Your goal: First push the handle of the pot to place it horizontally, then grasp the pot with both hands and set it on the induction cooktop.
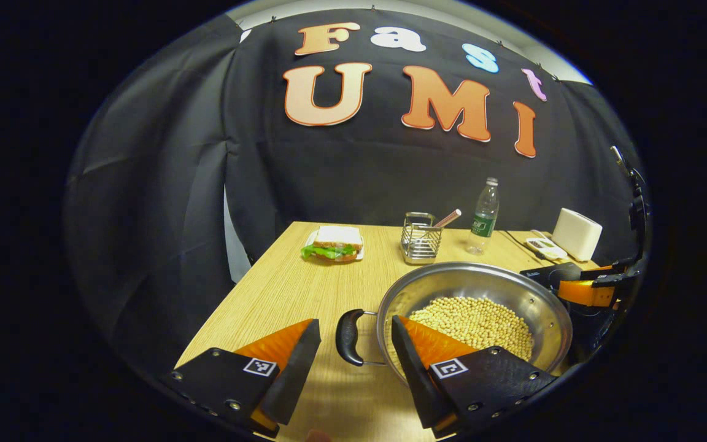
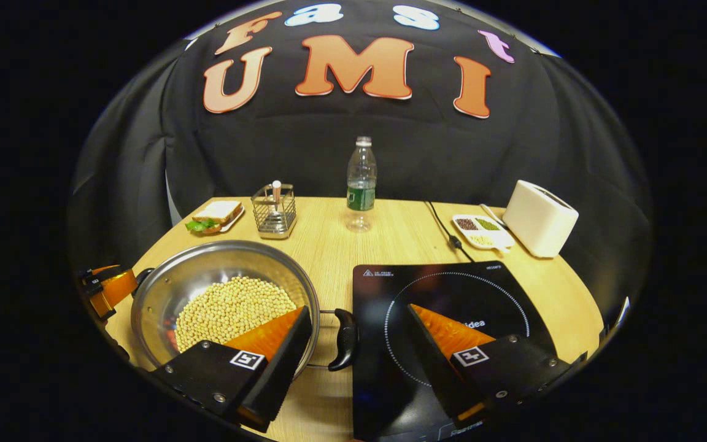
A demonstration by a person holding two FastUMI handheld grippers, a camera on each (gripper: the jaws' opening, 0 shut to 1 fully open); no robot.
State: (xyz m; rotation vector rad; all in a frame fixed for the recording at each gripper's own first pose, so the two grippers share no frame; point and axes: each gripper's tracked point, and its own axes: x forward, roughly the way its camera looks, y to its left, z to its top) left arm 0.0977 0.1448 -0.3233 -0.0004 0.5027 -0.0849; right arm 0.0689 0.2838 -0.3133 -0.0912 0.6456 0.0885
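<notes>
The pot [image 2: 224, 301] of beans [image 2: 231, 310] sits on the tabletop [image 2: 390, 236] beside the cooktop [image 2: 452, 294]. Both claws, left [image 1: 353, 356] and right [image 2: 356, 344], are released around its handles. An uneven lift could spill beans.

The left gripper view looks forward along the left gripper [image 1: 355, 344], low over the wooden table [image 1: 280, 288] and close to the pot's left handle [image 1: 350, 337], which sits between its spread fingers. It faces the booth's back wall, slightly angled toward the pot [image 1: 482, 288] ahead and to its right.

The right gripper view looks from the right gripper [image 2: 358, 328], sitting a little higher, straddling the pot's right handle [image 2: 345, 339], with the induction cooktop [image 2: 439, 288] close under its right finger.

Both views share the pot of soybeans, sandwich [image 1: 334, 243], wire holder [image 1: 421, 238], water bottle [image 1: 484, 216], seasoning dish [image 2: 482, 232] and toaster [image 1: 576, 233]. Each view catches the other gripper beyond the pot.
</notes>
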